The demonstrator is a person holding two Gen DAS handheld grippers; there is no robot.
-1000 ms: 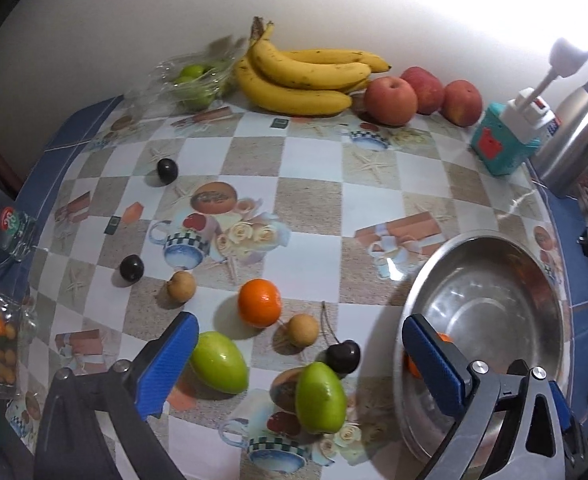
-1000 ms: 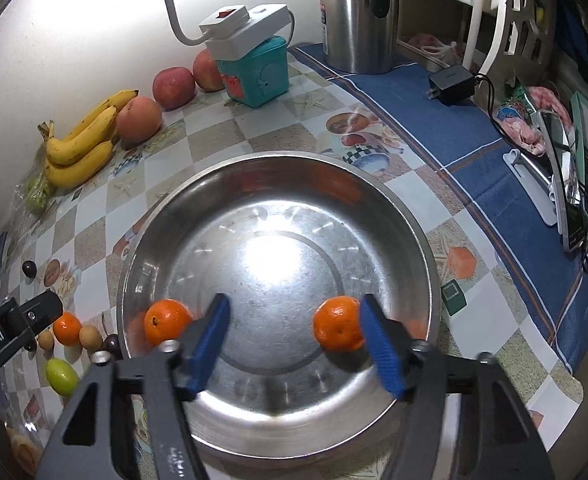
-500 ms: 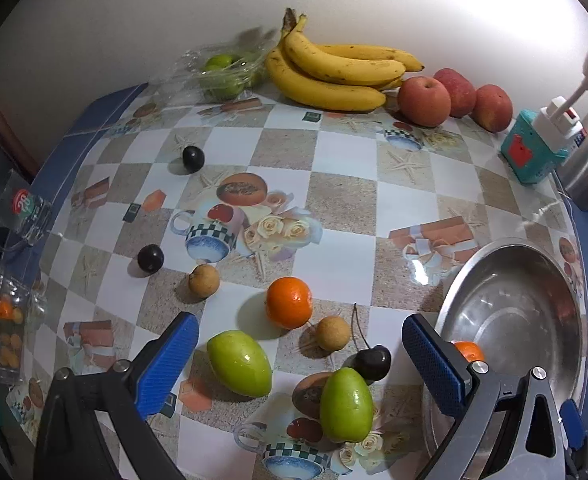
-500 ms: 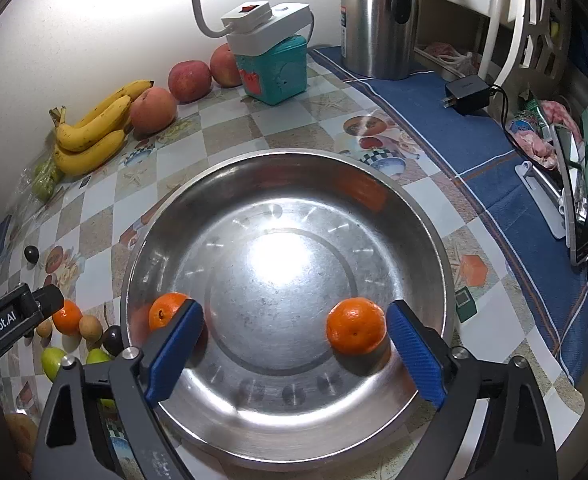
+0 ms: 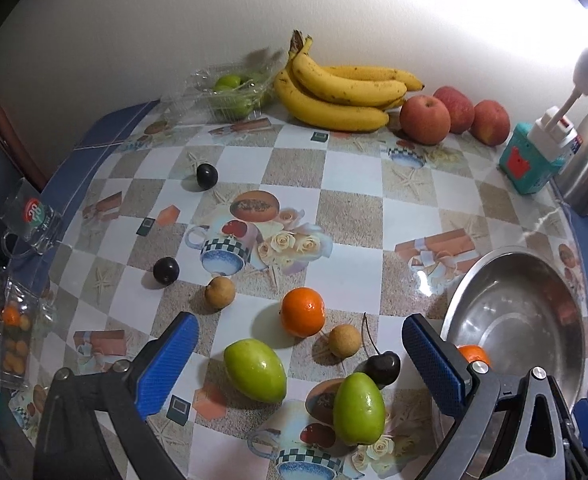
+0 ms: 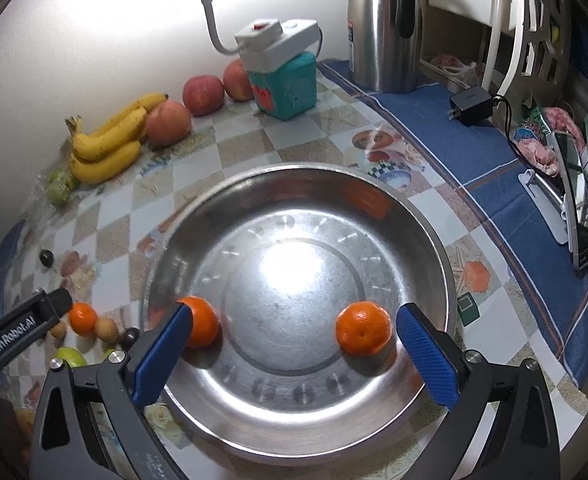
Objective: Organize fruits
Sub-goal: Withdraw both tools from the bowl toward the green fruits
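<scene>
A steel bowl (image 6: 434,240) holds two oranges, one at the right (image 6: 363,329) and one at the left (image 6: 200,322). My right gripper (image 6: 290,354) is open and empty above the bowl's near side. My left gripper (image 5: 300,364) is open and empty above loose fruit on the table: an orange (image 5: 303,312), two green fruits (image 5: 255,370) (image 5: 359,408), two small brown fruits (image 5: 219,292) (image 5: 345,341), a dark cherry (image 5: 383,364) and two dark plums (image 5: 166,271) (image 5: 207,176). The bowl's rim (image 5: 490,256) shows at the right in the left wrist view.
Bananas (image 5: 342,92), three apples (image 5: 425,119) and a clear box of green fruit (image 5: 230,94) line the wall. A teal box with a lamp (image 6: 288,80), a steel kettle (image 6: 382,28) and a charger (image 6: 470,104) stand at the far right. A glass mug (image 5: 32,216) stands at the left edge.
My right gripper has opened wider, drawn back and left an orange in the bowl. My left gripper has shifted left, so the bowl sits further right in its view.
</scene>
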